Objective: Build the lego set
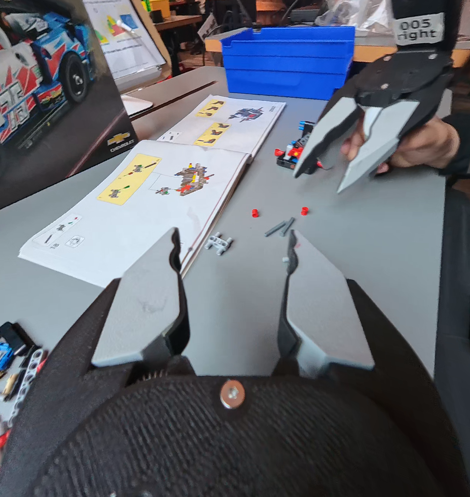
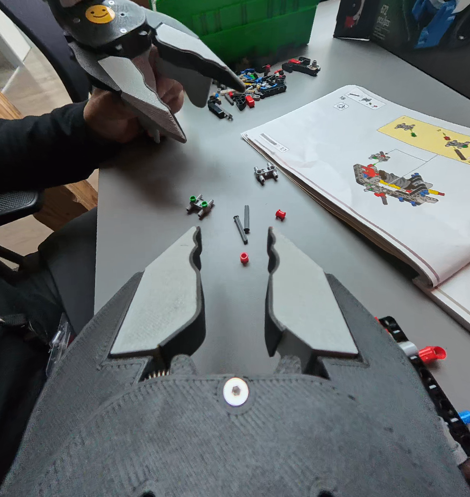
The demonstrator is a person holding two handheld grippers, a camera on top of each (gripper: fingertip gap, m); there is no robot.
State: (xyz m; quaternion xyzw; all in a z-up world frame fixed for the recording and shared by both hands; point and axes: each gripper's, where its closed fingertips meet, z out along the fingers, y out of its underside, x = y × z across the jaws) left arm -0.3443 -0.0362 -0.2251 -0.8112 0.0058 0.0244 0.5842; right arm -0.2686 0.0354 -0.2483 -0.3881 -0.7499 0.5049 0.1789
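An open instruction booklet (image 2: 363, 172) lies flat on the counter (image 2: 153, 166). Beside its page edge sit small loose pieces: a connector piece (image 2: 266, 173) nearest the booklet, a second connector (image 2: 200, 205) farther from it, two thin rods (image 2: 243, 222) lying side by side, and two small bushes (image 2: 244, 258) flanking the rods. A pile of loose parts (image 2: 255, 86) lies beyond, before a storage bin (image 2: 242, 29). In the left wrist view, a part-built model (image 1: 293, 153) stands past the booklet's far page, near another bin (image 1: 287, 61).

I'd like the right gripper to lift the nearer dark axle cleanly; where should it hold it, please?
Grip the nearer dark axle mid-shaft, from above, fingers closing across its width. It lies flat on the table, its far end close beside the second axle, so the middle seems safest.
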